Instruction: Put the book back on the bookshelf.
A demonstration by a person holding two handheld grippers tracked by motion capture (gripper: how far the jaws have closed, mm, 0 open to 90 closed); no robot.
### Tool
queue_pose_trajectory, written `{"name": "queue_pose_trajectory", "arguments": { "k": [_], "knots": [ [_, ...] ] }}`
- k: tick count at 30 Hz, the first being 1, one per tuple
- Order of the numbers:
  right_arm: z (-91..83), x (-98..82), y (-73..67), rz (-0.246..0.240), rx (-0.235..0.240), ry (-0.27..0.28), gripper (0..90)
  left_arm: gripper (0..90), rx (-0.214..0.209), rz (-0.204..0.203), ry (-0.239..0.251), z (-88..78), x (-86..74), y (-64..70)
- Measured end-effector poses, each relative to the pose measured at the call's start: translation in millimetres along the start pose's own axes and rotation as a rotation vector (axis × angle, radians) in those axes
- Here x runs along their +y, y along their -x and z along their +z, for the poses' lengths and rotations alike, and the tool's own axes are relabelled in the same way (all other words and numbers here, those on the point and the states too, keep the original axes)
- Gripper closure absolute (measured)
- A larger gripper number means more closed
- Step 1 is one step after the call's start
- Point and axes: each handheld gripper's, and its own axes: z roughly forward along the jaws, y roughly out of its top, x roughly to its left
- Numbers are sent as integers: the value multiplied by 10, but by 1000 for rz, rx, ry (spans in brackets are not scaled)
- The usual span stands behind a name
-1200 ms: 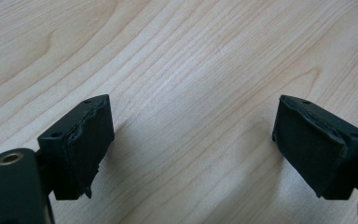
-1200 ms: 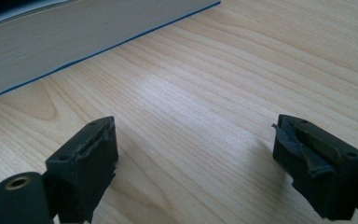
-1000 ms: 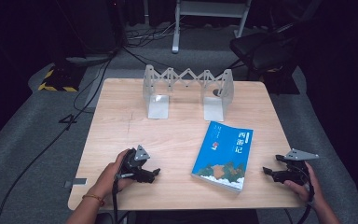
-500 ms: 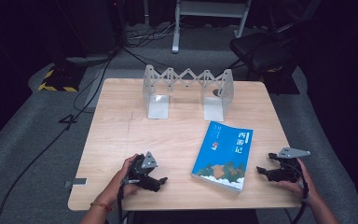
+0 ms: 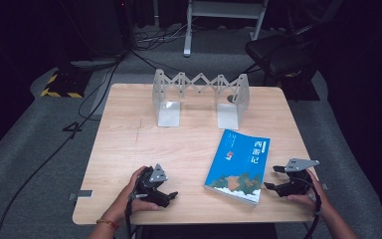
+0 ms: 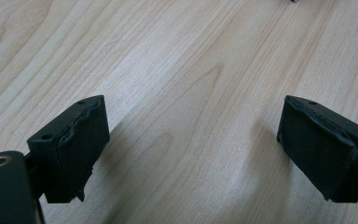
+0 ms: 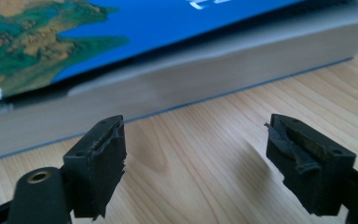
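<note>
Now closer: right claw moved in to book edge on bench, jaws just narrowed slightly but wide, empty; left claw open, idle; grasp looks imminent.

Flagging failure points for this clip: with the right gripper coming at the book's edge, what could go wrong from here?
The book lies flat on the table, so the right gripper, jaws open and just closing slightly, may push it sideways instead of gripping. It may also pinch only the cover. The left gripper rests apart, not bracing.
</note>
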Motion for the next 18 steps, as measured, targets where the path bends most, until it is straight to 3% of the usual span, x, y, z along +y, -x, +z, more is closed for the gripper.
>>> {"name": "queue_pose_trajectory", "arguments": {
  "k": [3,10,18],
  "knots": [
    [33,65,-42,-21,11,-13,201,94,0,-1,0,6,4,-3],
    [10,153,-75,-64,-15,-46,187,94,-1,1,1,9,7,-7],
    [-79,250,-66,-40,-3,-14,188,94,3,-3,-2,27,30,-3]
  ]
}}
